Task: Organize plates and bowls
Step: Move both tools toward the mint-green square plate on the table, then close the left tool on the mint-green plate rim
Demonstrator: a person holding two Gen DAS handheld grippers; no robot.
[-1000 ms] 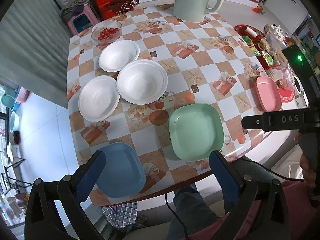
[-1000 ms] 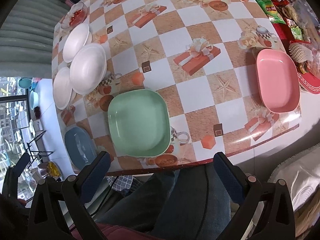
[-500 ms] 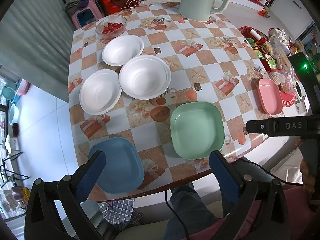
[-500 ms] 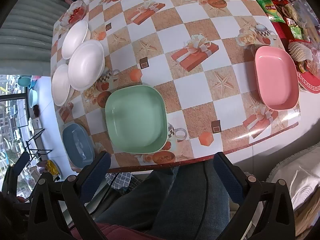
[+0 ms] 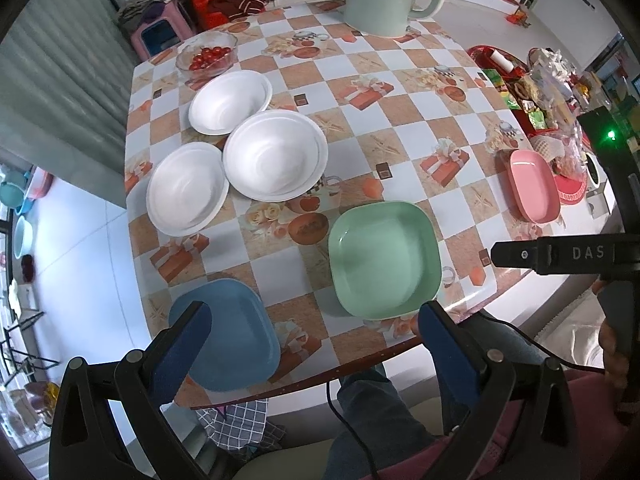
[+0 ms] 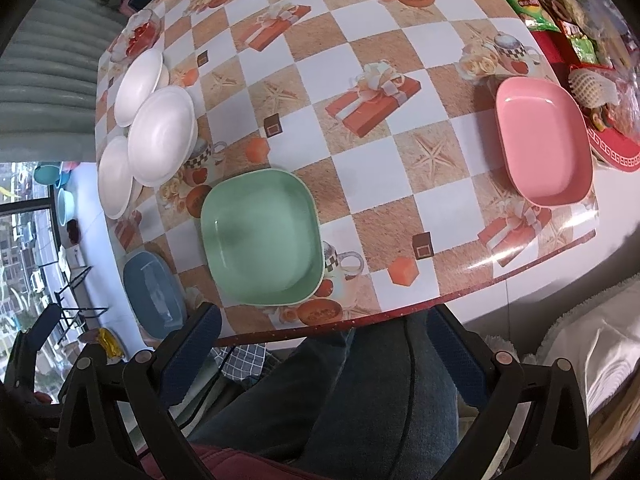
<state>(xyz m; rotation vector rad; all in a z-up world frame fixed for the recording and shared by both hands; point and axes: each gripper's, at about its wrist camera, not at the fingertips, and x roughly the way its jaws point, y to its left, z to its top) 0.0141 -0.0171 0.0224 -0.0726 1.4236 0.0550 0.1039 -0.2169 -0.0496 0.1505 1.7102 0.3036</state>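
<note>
Green plate (image 5: pixel 384 260) between both gaping grippers, seemingly untouched.

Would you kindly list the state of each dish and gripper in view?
left gripper: open, holding nothing
right gripper: open, holding nothing
green plate: empty, upright
blue plate: empty, upright
pink plate: empty, upright
three white bowls: empty, rims overlapping
glass bowl: holds tomatoes

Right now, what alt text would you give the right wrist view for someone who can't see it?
An open claw hovers empty over a checkered table's near edge, facing a green plate. A pink plate lies right; three white bowls and a blue plate left.
</note>
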